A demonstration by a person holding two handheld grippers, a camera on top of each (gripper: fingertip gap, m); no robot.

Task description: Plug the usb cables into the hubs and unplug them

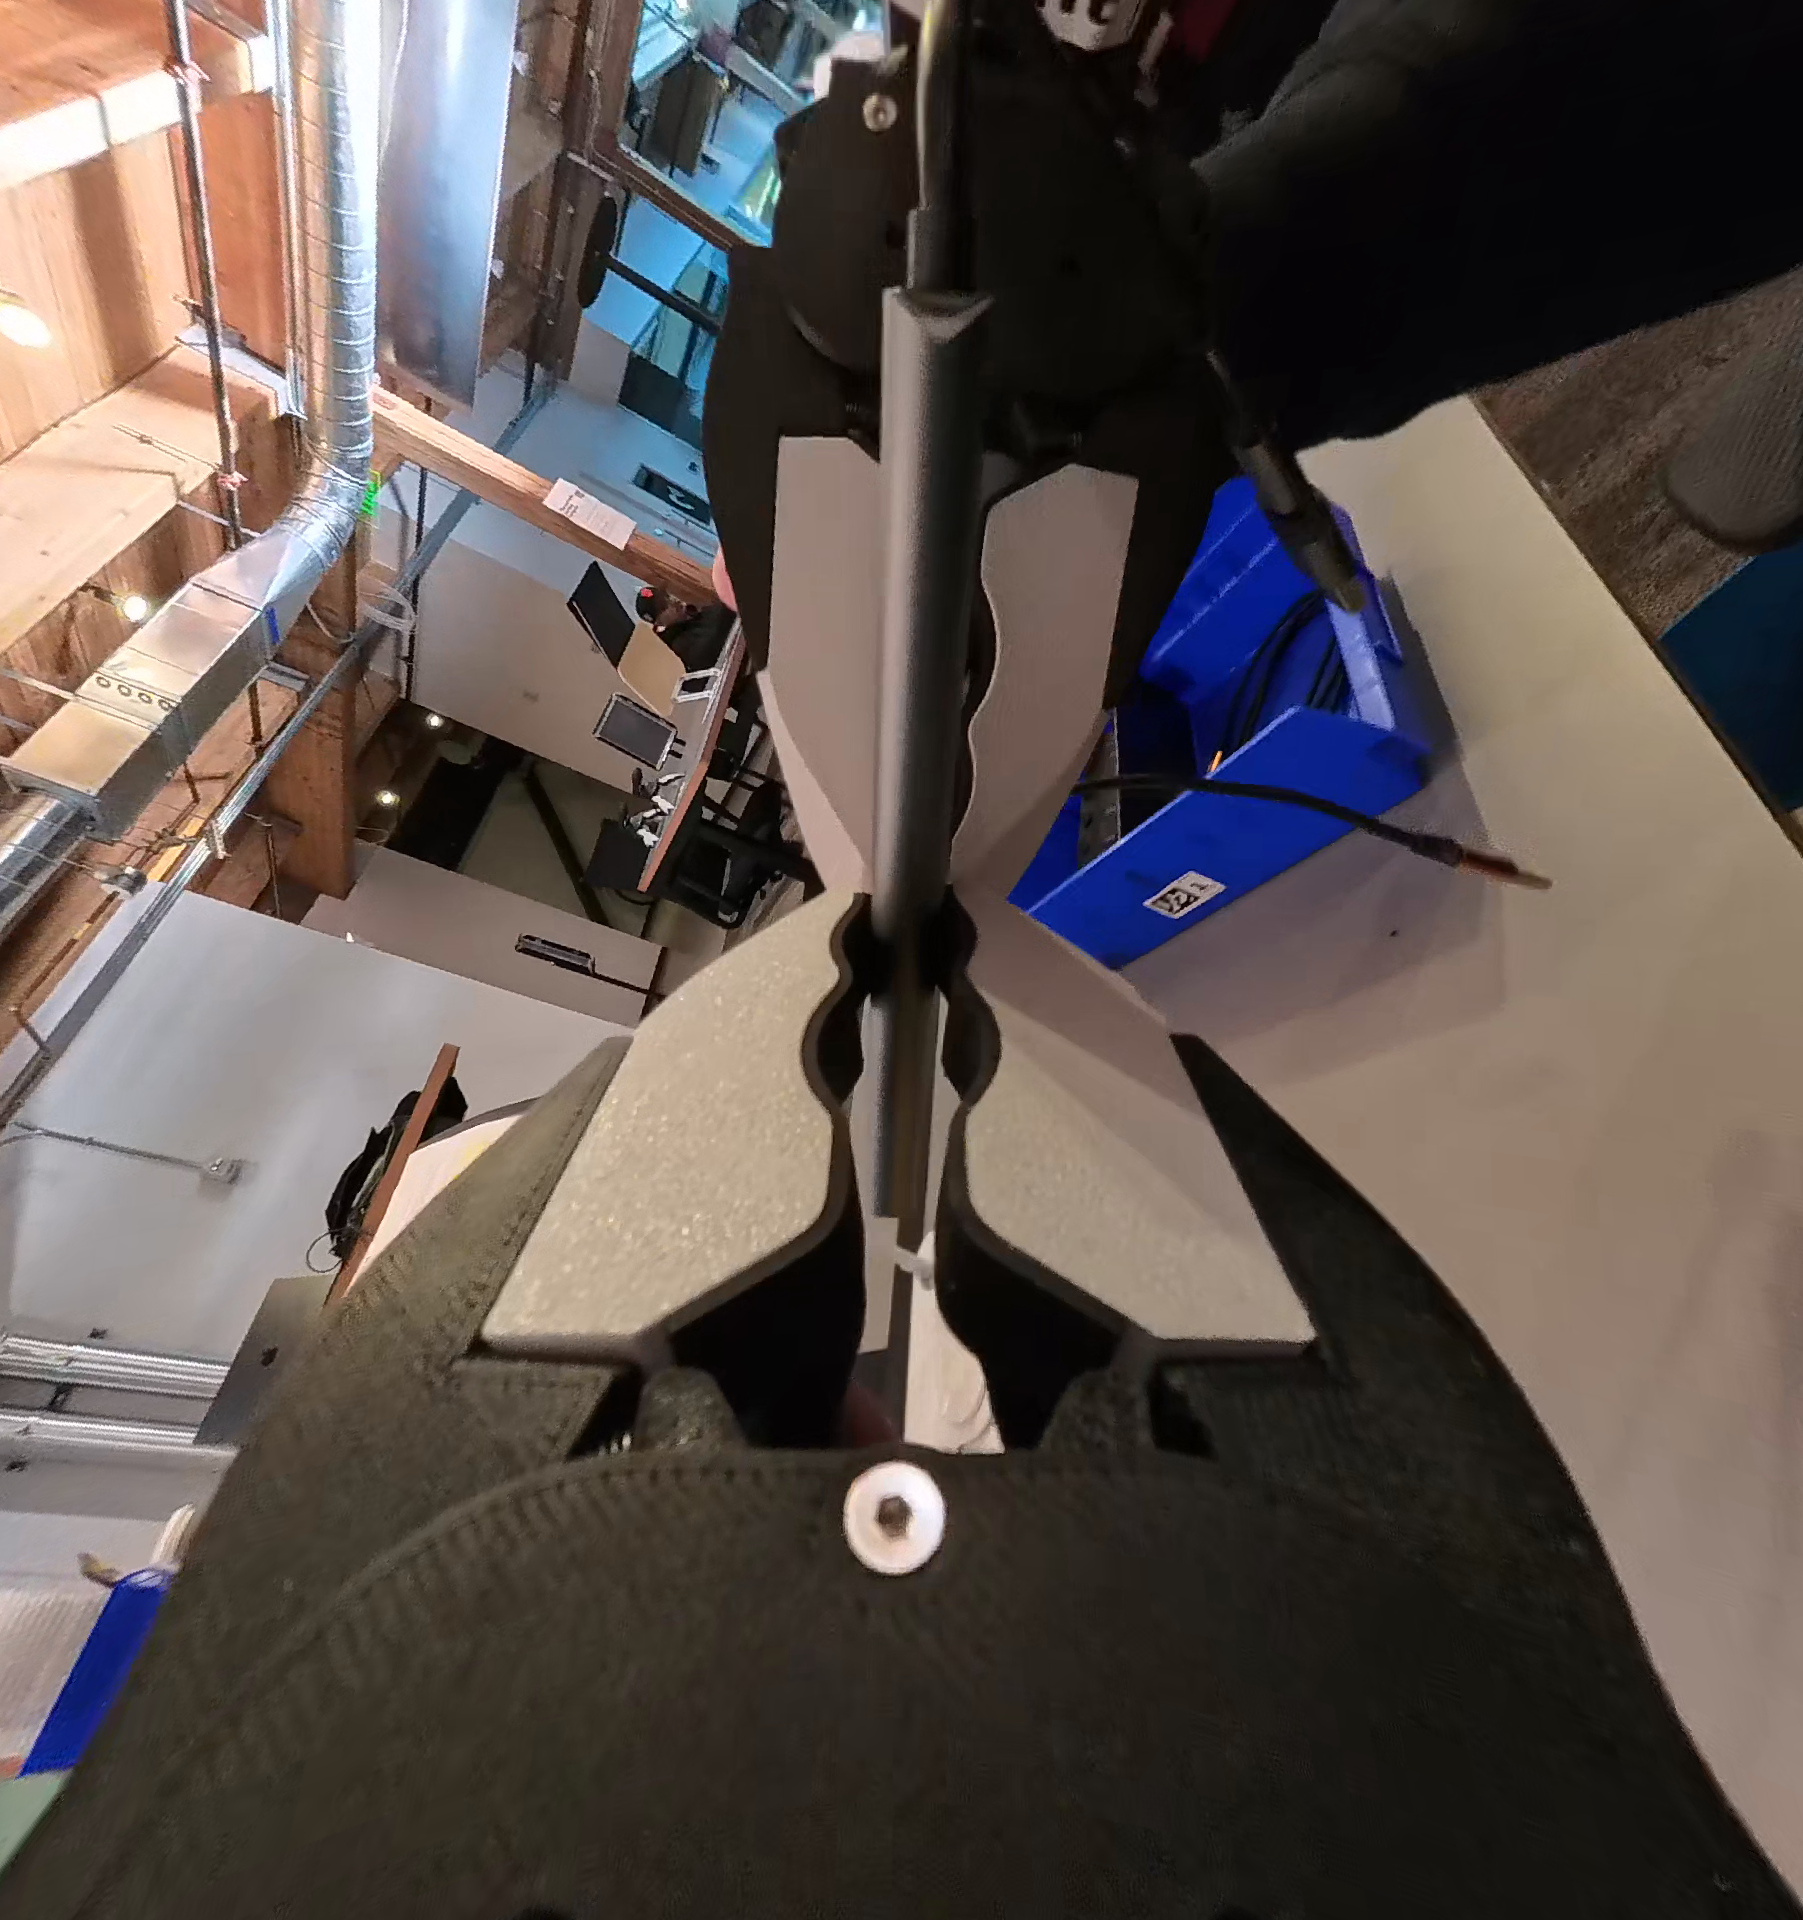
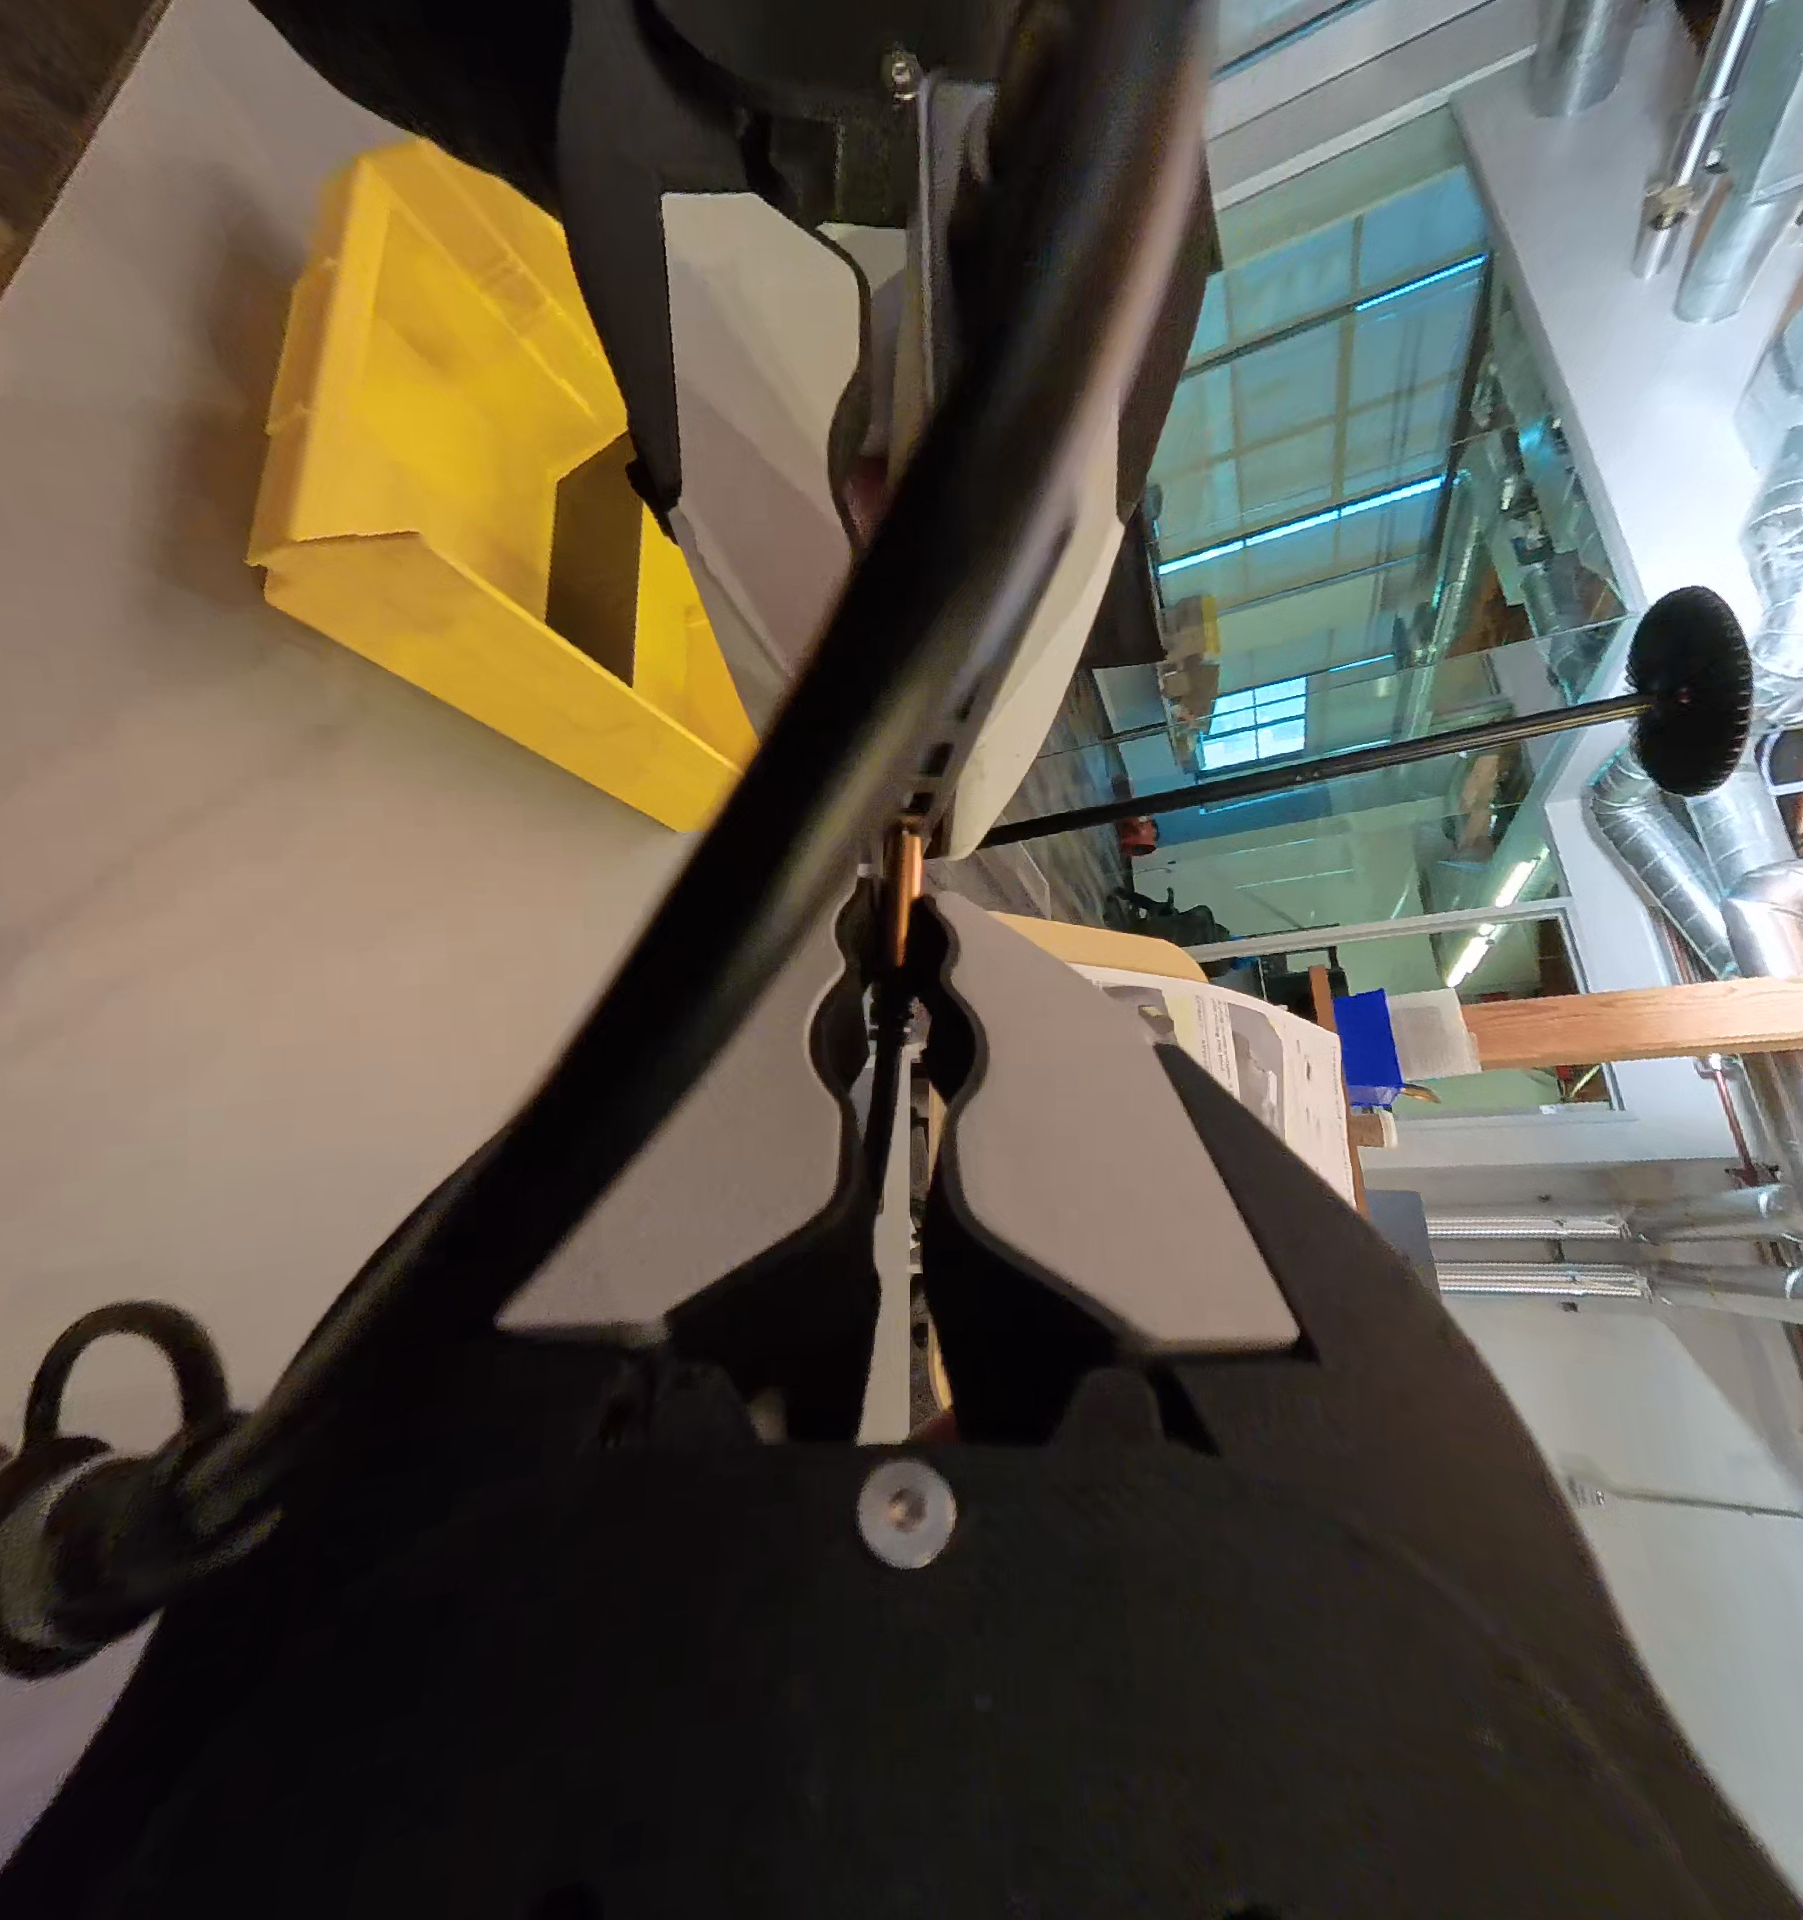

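Note:
My left gripper (image 1: 902,935) is shut on a thin grey usb hub (image 1: 912,623), seen edge-on and held off the table. My right gripper (image 1: 907,873) faces it tip to tip from above. In the right wrist view my right gripper (image 2: 902,935) is shut on a copper-coloured usb plug (image 2: 905,894). The plug's tip is at the lowest port on the edge of the hub (image 2: 1027,623). How deep the plug sits I cannot tell. A finger (image 2: 741,416) of the left gripper holds the hub from the far side. A thick black cable (image 2: 876,623) crosses in front.
A blue bin (image 1: 1292,790) with black cables stands on the white table (image 1: 1499,1247); one loose plug (image 1: 1499,871) hangs over its rim. A yellow bin (image 2: 440,468) stands on the table (image 2: 201,987). A tied cable bundle (image 2: 66,1507) hangs at the lower left. The tips of both grippers are at nearly the same place.

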